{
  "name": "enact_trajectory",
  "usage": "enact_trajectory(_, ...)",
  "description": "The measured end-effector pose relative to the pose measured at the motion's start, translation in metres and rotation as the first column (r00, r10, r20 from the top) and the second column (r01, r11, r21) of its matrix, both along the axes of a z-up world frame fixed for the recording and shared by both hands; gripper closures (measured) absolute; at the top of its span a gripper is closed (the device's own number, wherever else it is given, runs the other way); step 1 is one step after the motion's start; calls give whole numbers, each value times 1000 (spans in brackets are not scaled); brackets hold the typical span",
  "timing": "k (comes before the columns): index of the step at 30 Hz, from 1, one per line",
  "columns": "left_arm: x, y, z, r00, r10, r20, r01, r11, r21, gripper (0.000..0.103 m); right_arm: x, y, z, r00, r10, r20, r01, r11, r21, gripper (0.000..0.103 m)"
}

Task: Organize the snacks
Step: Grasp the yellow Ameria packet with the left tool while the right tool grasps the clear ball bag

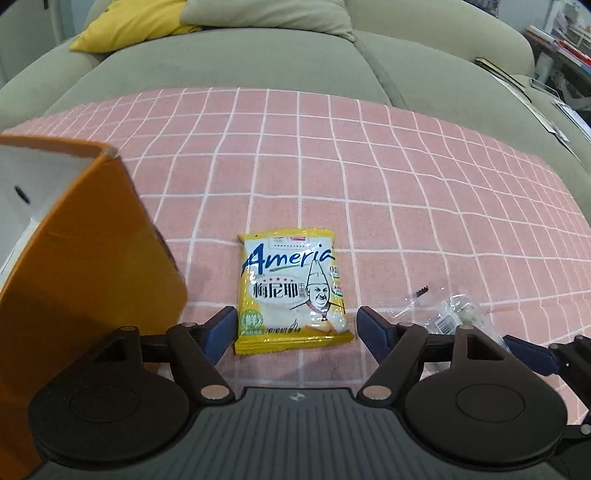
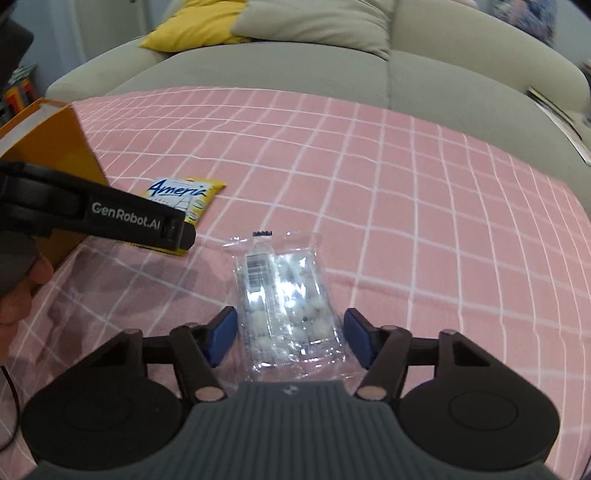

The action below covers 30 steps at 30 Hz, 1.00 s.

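Where cloth (image 1: 369, 155) lies bare — box edge (image 1: 110, 151) left.

A pink cloth (image 1: 369, 166) with a white grid covers the near part of a grey-green sofa (image 1: 240, 66). A yellow cushion (image 1: 129, 26) lies at the sofa's back left, partly under a grey-green cushion (image 1: 266, 14). Books and papers (image 1: 546, 92) lie along the sofa's right edge.

Both wrist cams look steeply down, close over the pink checked cloth (image 1: 369, 166), facing the sofa (image 1: 240, 62). Shared: yellow snack packet (image 1: 291, 291), clear packet (image 2: 288, 302), orange box (image 1: 92, 258). Right cam sits further right.
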State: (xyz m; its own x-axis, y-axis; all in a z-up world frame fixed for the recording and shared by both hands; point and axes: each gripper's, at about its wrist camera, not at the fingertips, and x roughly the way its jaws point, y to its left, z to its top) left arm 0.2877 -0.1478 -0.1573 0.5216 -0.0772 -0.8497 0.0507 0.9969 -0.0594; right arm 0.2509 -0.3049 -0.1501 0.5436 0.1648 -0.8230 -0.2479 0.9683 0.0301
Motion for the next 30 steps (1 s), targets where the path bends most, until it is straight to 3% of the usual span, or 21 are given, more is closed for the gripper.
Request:
enact_trajectory(8, -10, 0, -1, 998, -55, -7, 55, 998, 2, 42, -22, 7, 1, 995, -95, 7, 96, 995, -12, 47)
enact_trajectory(16, -70, 6, 4, 992, -114, -47, 113, 993, -25, 43, -70, 13, 10, 979, -204, -12, 203, 979, -28, 49)
enact_trajectory(24, -136, 19, 15, 980, -183, -75, 180, 983, -45, 43, -130, 19, 23, 972, -230, -53, 228, 973, -40, 49)
enact_trajectory(30, -162, 27, 12, 950, -283, -132, 280, 959, -38, 42, -152, 18, 28, 958, -256, -127, 257, 966, -7, 49)
